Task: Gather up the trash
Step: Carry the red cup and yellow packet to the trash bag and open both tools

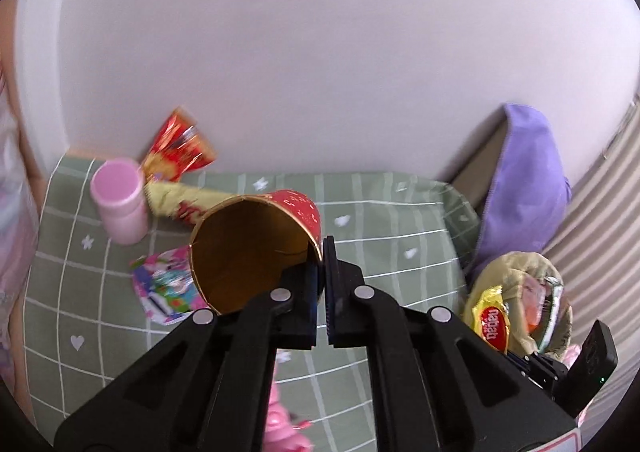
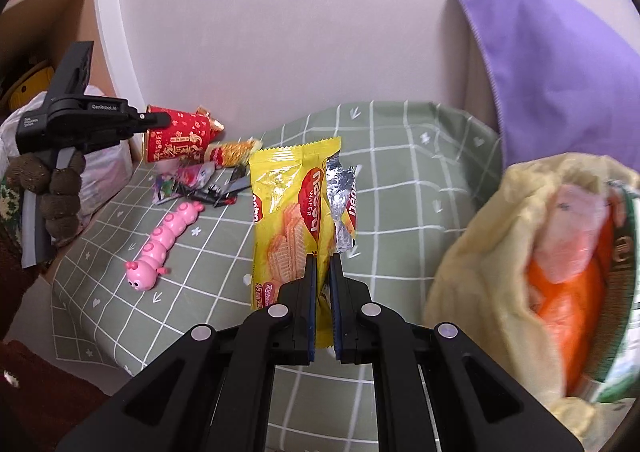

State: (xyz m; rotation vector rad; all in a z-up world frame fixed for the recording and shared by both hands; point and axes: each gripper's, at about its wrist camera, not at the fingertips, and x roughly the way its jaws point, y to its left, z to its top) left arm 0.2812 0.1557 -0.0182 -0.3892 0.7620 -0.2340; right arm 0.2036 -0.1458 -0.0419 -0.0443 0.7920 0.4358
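My left gripper (image 1: 322, 276) is shut on the rim of a red paper cup (image 1: 256, 248) with a gold inside, held tilted above the green checked cloth (image 1: 380, 236). In the right wrist view the cup (image 2: 178, 139) and left gripper (image 2: 156, 119) show at far left. My right gripper (image 2: 323, 292) is shut on a yellow wafer wrapper (image 2: 292, 219) with a torn silver flap, held upright above the cloth (image 2: 400, 187). A yellow trash bag (image 2: 480, 252) with orange and pink trash inside stands at right; it also shows in the left wrist view (image 1: 516, 292).
A pink bottle (image 1: 120, 203), red and yellow snack wrappers (image 1: 176, 151) and a colourful packet (image 1: 168, 288) lie at back left. A pink caterpillar toy (image 2: 164, 244) and dark wrappers (image 2: 204, 187) lie on the cloth. A purple cloth (image 2: 560, 63) leans against the white wall.
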